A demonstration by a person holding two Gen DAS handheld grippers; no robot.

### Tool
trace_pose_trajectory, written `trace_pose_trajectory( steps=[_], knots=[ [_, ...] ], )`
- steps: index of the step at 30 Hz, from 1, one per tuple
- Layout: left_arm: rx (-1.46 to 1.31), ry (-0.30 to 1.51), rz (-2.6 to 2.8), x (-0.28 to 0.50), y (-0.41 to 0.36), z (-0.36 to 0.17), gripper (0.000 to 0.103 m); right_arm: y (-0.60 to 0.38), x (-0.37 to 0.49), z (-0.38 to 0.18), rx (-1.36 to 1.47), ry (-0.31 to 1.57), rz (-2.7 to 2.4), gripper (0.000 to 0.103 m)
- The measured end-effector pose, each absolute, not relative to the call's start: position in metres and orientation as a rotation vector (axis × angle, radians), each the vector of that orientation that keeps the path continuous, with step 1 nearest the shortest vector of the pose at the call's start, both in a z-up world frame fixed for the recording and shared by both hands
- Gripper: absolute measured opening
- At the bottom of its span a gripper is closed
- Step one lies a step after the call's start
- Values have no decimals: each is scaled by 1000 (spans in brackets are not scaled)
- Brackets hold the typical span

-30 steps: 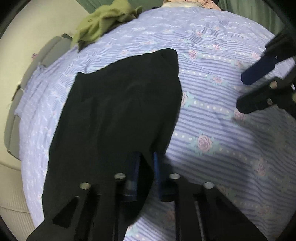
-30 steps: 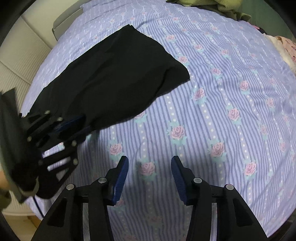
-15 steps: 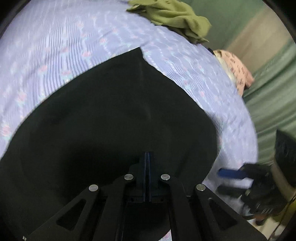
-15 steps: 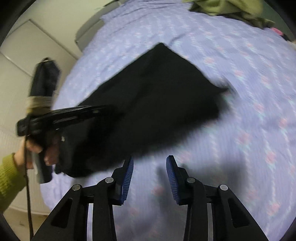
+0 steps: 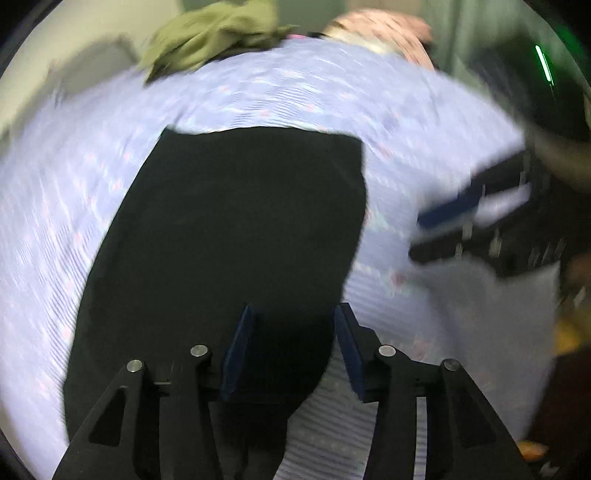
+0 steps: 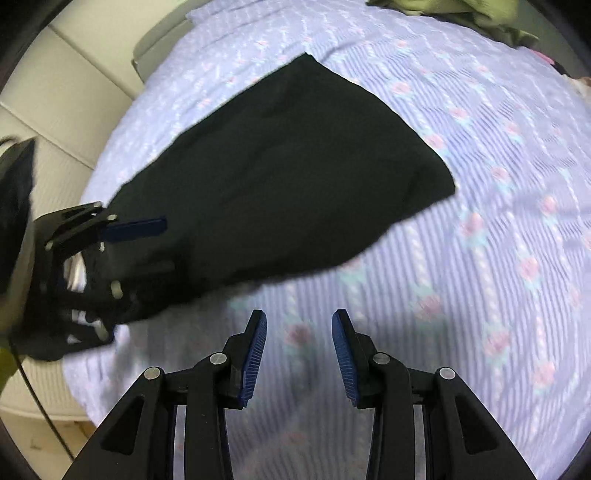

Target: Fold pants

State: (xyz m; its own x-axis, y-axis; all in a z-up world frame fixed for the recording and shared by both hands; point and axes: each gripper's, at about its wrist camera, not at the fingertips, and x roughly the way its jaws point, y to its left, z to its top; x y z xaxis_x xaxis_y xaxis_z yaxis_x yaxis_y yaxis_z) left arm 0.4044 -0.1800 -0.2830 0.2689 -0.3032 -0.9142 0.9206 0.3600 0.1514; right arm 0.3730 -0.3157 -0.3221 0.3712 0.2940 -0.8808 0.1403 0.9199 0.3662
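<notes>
The black pants [image 5: 240,229] lie folded and flat on the lilac striped, rose-print bed sheet [image 5: 258,99]. My left gripper [image 5: 293,332] hangs over their near right corner. Its jaws are opening; the cloth lies below and between the blue pads, which do not press on it. The right wrist view shows the pants [image 6: 288,166] as a dark slab, with the left gripper [image 6: 155,245] at their left end. My right gripper [image 6: 298,332] is open over bare sheet [image 6: 480,258] just in front of the pants, holding nothing. The left wrist view shows it, blurred, as the right gripper [image 5: 432,232] to the right of the pants.
An olive green garment [image 5: 210,37] is heaped at the far end of the bed, beside a pink patterned cloth [image 5: 388,33]. The bed's left edge meets a pale padded frame [image 6: 55,92]. A green sleeve [image 6: 5,365] and a cable show at the lower left.
The left gripper, shut on the pants' edge before, swung across with the cloth and now has its jaws apart, the pants lying flat. The right gripper's jaws narrowed slightly.
</notes>
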Motion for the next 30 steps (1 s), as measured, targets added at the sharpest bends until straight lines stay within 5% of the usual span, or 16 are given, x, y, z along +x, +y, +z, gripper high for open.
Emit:
trace_pose_trajectory(
  steps=[3,6,7,13,18,30],
  knots=[
    [1034,826,-953,376,-191,-311,45,-315,365,-324,424,1214,82,38],
    [1155,770,-907,375,-194,-330,11,-310,357,-326,437,1220,67,38],
    [1127,788,-911,381,-193,-328,7,-308,356,-326,438,1217,71,38],
    [428,1221,-929,476,-161,-296,4,-299,366,-318,447,1181,107,38],
    [-65,1400,-827,541,-110,-318,4,-291,391,-304,455,1119,157,38],
    [-315,1504,-799,565,-67,-352,4,-254,452,-322,447,1107,262,39]
  ],
)
